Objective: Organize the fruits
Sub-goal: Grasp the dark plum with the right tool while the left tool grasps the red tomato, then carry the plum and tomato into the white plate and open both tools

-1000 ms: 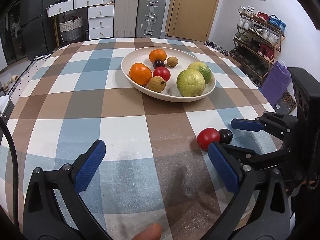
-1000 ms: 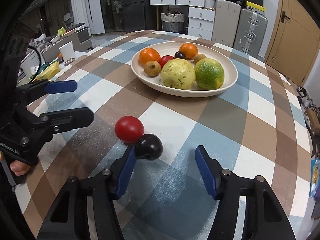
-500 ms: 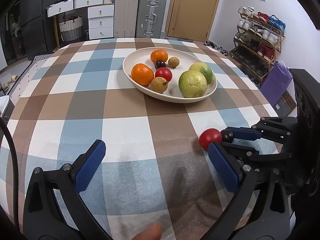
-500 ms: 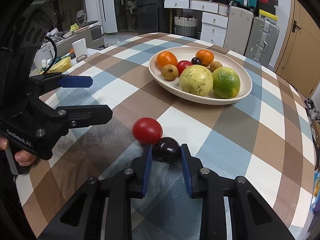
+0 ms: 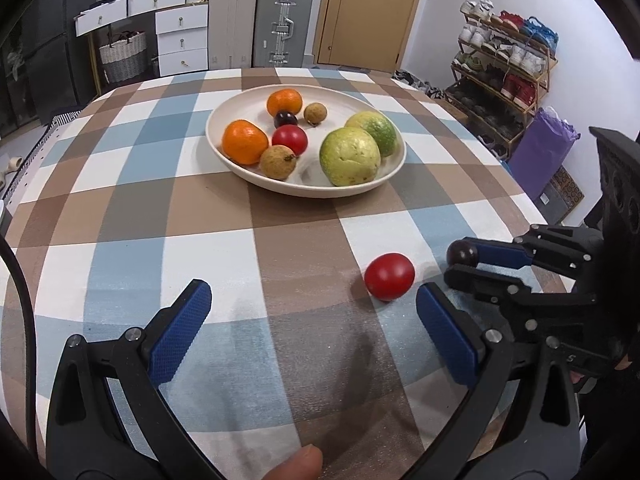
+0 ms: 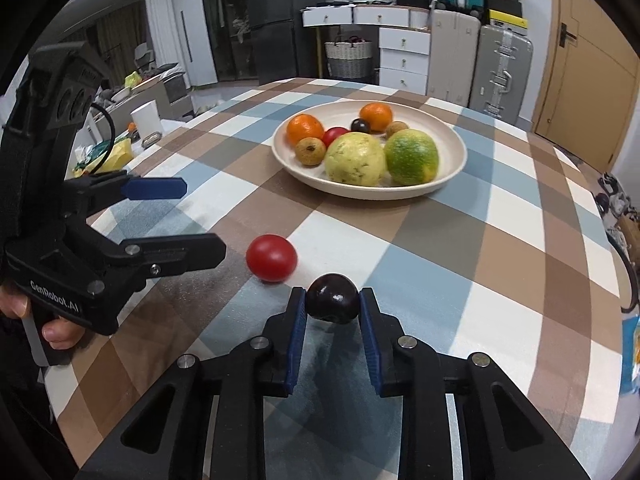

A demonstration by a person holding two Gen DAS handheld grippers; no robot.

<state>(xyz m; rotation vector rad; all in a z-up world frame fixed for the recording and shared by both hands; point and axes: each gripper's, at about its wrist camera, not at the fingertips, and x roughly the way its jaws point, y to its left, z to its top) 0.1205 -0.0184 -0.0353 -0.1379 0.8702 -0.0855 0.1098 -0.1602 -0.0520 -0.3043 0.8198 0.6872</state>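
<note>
My right gripper (image 6: pixel 333 308) is shut on a small dark plum (image 6: pixel 333 298) and holds it just above the checked tablecloth; it also shows in the left wrist view (image 5: pixel 462 253). A red tomato (image 6: pixel 271 258) lies loose on the cloth to the plum's left, and also shows in the left wrist view (image 5: pixel 389 276). My left gripper (image 5: pixel 312 328) is open and empty, with the tomato just ahead near its right finger. The cream plate (image 5: pixel 240 168) further back holds two oranges, a red tomato, a dark plum, two brown longans and two green-yellow guavas.
The round table's edge (image 6: pixel 592 420) falls away close on the right. Beyond the table are white drawers (image 5: pixel 182 46), suitcases (image 5: pixel 284 28), a door and a shoe rack (image 5: pixel 504 76). A white cup (image 6: pixel 147 118) and clutter stand on a side surface to the left.
My right gripper closed on the dark plum, lifted it slightly and drew it away from the red tomato. The left gripper stayed open and hardly moved.
</note>
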